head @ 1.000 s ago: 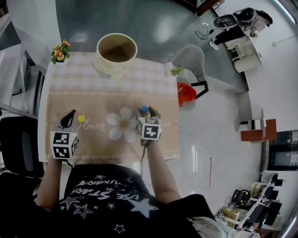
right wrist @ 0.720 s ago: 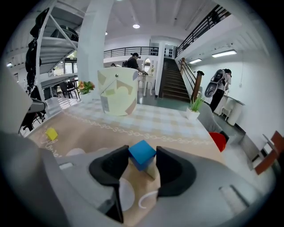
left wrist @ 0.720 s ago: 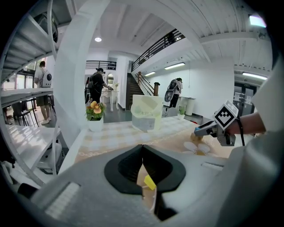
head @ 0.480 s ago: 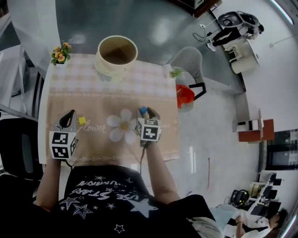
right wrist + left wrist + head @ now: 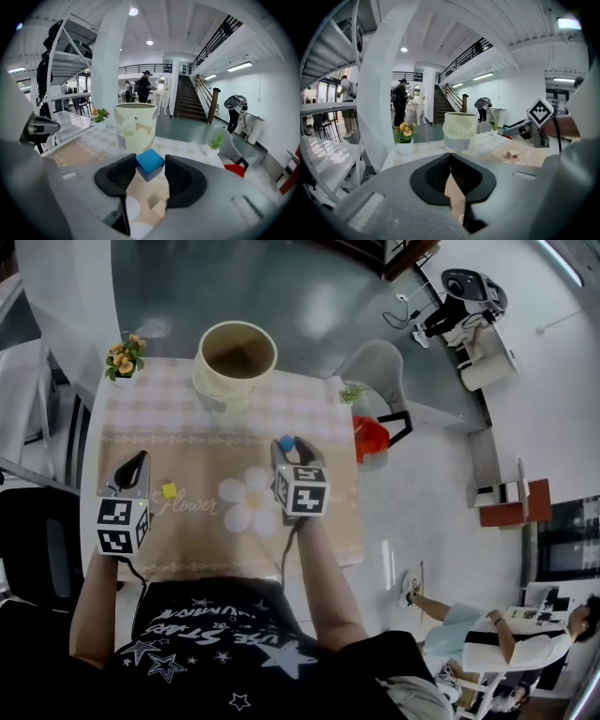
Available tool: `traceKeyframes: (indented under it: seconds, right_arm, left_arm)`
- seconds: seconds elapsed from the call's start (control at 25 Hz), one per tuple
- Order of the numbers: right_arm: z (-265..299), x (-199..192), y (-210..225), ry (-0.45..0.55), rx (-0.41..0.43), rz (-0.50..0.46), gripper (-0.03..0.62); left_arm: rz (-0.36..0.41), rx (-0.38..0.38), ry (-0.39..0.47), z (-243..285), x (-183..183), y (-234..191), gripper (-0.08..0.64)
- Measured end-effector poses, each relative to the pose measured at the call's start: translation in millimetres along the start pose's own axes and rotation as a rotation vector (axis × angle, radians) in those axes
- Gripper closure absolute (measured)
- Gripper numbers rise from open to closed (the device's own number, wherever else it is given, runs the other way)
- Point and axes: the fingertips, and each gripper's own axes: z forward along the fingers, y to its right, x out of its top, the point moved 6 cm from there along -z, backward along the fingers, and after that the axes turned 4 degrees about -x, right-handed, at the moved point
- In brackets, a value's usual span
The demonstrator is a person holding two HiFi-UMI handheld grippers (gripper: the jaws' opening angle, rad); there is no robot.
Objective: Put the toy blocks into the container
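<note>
The right gripper (image 5: 149, 169) has just been closing its jaws, and now they pinch a blue toy block (image 5: 150, 162) on both sides. It holds the block up above the table mat (image 5: 309, 418), near the big cream container (image 5: 234, 353). The left gripper (image 5: 450, 156) has its jaws pressed together with nothing in them. A yellow block (image 5: 169, 490) lies on the mat just beside it. Next to that block the mat says "Flower" (image 5: 184, 505).
</note>
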Motion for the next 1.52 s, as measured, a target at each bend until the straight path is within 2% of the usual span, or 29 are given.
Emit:
traceKeyframes:
  seconds: [0.52, 0.76, 1.12, 1.52]
  right_arm:
    - [30, 111, -15, 0.153, 0.041, -0.063, 0.396]
    - [57, 150, -31, 0.203, 0.048, -0.117, 0.396]
    - [95, 151, -53, 0.158, 0.08, -0.142, 0.396]
    - [98, 145, -68, 0.149, 0.097, -0.15, 0.394]
  left_arm:
    - [0.024, -0.005, 0.069, 22, 45, -28, 0.55]
    - [0.011, -0.003, 0.076, 29, 50, -42, 0.55]
    - [-0.018, -0.003, 0.06, 28, 38, -52, 0.549]
    - [-0.038, -0.001, 0.05, 25, 27, -55, 0.549]
